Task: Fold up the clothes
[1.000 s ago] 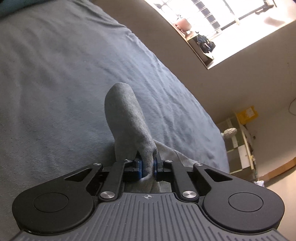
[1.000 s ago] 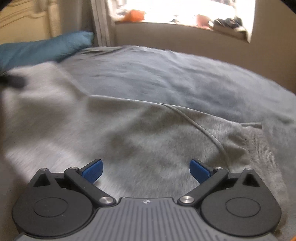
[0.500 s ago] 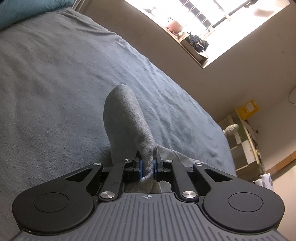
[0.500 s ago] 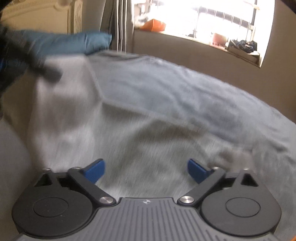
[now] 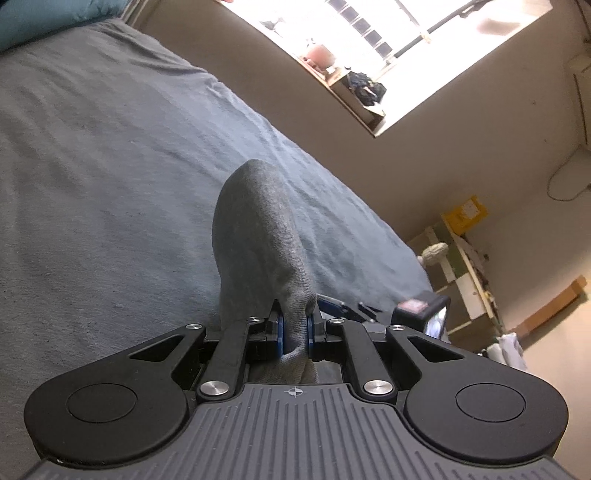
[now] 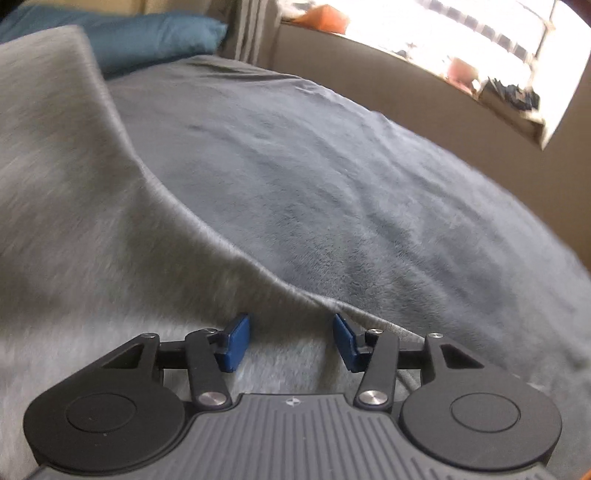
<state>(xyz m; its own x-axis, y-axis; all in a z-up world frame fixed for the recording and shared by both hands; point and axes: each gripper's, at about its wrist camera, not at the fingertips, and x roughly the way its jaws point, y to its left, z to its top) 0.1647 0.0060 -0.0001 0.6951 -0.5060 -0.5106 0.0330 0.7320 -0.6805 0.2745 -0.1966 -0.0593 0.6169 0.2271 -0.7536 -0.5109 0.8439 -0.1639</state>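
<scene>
**Grey garment pinched on the left, right fingers closing over its edge**

While the bed point(image 5: 110, 155) fills most of both views under its dark grey-blue cover, a grey knit garment point(image 6: 74, 206) lies spread over the near left part of it in the right wrist view, its edge running diagonally down toward the fingers. A teal pillow point(image 6: 155, 35) sits at the head of the bed, next to a curtain, and a bright window point(image 5: 424, 48) with a cluttered sill stands in the wall beyond the bed's far side. A shelf unit point(image 5: 465, 266) stands against the wall at the right of the left wrist view.

The left gripper point(image 5: 294, 338) is clamped tight on a fold of the garment, which rises from between the blue pads as a rounded hump above the cover. The right gripper point(image 6: 291, 341) has its fingers about half apart and closing; garment fabric lies beneath and between them, near its edge, and the pads are not pressing on it.
</scene>
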